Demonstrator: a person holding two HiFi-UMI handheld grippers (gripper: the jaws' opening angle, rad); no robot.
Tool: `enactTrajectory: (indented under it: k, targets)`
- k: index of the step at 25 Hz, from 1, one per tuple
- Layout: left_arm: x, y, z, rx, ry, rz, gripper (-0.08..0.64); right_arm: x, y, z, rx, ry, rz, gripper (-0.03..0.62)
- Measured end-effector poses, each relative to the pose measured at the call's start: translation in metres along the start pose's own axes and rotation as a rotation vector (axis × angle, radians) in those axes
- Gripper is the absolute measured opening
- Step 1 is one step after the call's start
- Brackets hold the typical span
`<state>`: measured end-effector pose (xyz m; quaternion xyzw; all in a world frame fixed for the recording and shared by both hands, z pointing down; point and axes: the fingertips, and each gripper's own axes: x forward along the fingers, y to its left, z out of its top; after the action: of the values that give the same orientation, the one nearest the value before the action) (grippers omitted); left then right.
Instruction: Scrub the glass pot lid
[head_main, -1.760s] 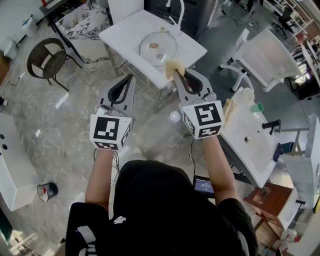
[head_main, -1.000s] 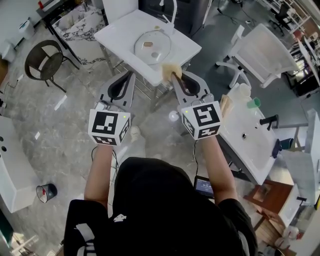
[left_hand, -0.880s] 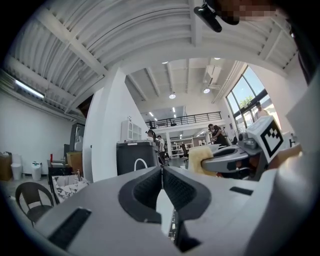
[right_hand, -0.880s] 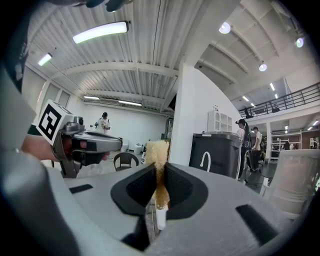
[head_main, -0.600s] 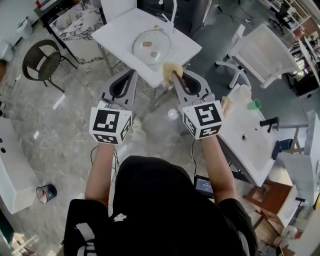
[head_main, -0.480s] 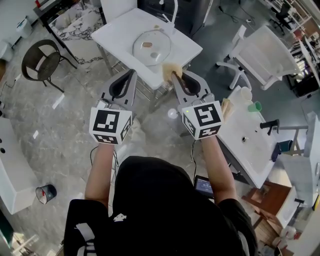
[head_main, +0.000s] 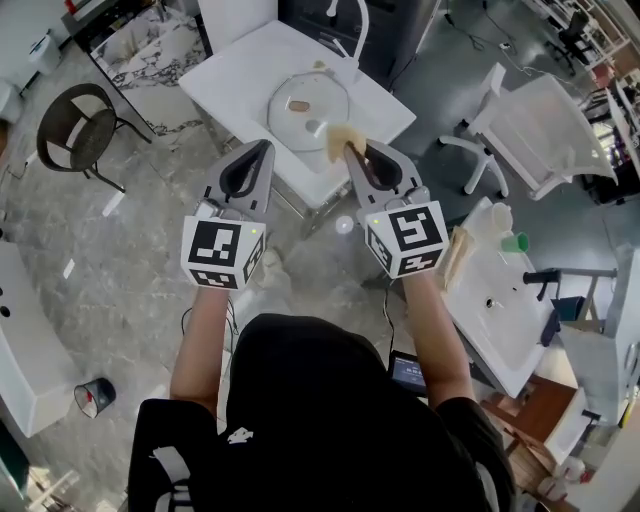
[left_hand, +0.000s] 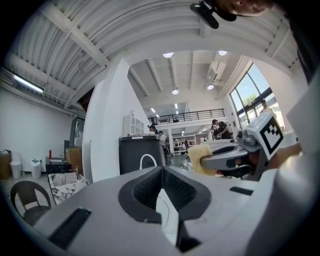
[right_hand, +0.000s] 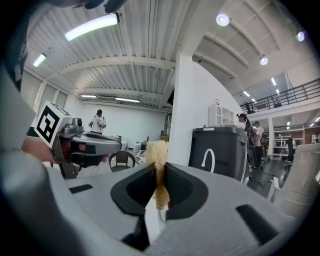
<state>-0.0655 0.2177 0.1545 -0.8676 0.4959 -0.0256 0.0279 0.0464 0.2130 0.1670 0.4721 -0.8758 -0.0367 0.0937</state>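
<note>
The desk (head_main: 230, 70) is white. The glass pot lid (head_main: 296, 118) is see-through. The sponge (head_main: 338, 138) is pale yellow. The left gripper (head_main: 262, 148) and right gripper (head_main: 352, 152) are grey, with black-and-white square patterns.

Sponge (right_hand: 156, 149) base buried inside right tool (right_hand: 160, 172), specks on glass lid (head_main: 328, 93) too small to identify

You're in a black short-sleeved tee (head_main: 300, 430), white print on the shoulder. Grey left gripper (head_main: 264, 148) and right gripper (head_main: 351, 151), black-and-white marker cubes (head_main: 222, 255) (head_main: 405, 232).
</note>
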Motion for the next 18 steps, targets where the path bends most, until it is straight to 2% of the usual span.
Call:
enactTrajectory:
  k: [18]
  targets:
    - [0.133,0.141,-0.020,-0.049,0.033,-0.079,0.008,0.186,-0.054,0.010,0.005,0.077,-0.046,0.026]
